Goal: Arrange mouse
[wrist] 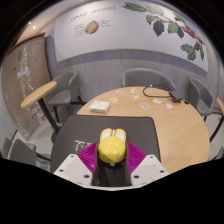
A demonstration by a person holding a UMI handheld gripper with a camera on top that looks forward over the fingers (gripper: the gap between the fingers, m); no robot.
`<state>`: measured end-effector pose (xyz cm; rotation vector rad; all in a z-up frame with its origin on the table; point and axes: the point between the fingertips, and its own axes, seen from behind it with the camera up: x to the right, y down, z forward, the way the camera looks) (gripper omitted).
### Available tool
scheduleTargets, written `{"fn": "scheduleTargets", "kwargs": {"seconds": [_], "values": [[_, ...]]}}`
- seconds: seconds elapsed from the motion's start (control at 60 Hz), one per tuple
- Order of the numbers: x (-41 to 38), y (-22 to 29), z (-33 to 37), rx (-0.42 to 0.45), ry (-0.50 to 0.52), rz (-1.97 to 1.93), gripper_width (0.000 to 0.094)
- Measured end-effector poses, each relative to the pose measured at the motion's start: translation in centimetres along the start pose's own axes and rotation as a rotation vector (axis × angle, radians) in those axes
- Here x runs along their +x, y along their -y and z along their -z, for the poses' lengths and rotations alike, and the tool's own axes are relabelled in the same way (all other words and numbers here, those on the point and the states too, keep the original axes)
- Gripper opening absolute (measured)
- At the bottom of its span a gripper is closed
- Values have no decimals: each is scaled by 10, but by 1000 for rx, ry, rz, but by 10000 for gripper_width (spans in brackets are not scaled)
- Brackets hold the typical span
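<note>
Yellow mouse (112, 147) sits between the claw's (112, 168) purple pads (90, 157), both fingers pressing its sides, held over the near edge of a black mat (110, 130). Mat lies on round wooden worktop (175, 135). Grip looks central, likely to keep the mouse level for placement on the mat.

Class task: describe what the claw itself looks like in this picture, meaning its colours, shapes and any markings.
The claw has two pale grey, angular fingers with flat faceted outer faces. Each carries a magenta pad on its inner face. A dark bar links the fingers at their base. No cables, sleeves or readable markings on it can be seen.
</note>
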<state>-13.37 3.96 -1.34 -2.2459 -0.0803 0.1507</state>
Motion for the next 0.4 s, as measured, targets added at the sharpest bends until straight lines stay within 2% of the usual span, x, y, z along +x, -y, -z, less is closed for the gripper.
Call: {"fn": "scheduleTargets", "kwargs": {"seconds": [0.033, 0.133, 0.217, 0.25, 0.4], "values": [[0, 3, -1, 17, 2, -2, 413], [-1, -2, 2, -22, 59, 20, 524], [5, -4, 19, -30, 96, 53, 803], [10, -5, 29, -13, 107, 68, 874], [35, -22, 86, 24, 178, 97, 864]]}}
